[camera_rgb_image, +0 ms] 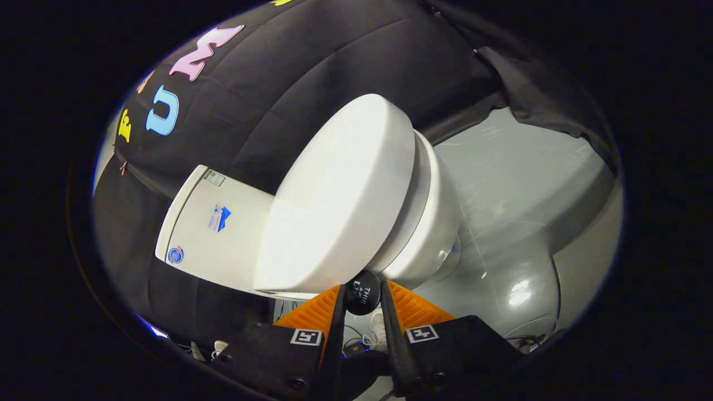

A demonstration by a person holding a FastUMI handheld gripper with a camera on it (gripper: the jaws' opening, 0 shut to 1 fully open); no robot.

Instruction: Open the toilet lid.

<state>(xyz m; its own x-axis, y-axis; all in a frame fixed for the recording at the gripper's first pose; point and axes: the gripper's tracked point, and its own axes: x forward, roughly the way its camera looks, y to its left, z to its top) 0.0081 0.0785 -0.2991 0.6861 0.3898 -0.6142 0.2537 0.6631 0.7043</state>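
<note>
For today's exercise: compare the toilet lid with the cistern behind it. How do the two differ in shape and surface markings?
Shape: the toilet lid is a rounded oval slab with a curved edge, while the cistern is a boxy block with flat faces.

Markings: the lid is plain, while the cistern carries several small stickers.

Position: the lid lies just ahead of the gripper, whose fingers clamp a small black knob; the cistern stands beyond, against the black cloth wall.

Both are glossy white.

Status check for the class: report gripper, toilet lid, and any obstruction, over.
Gripper fingers shut on a small black round knob. Toilet lid partly raised off the bowl, not yet back against the tank. Nothing in the way.
</note>
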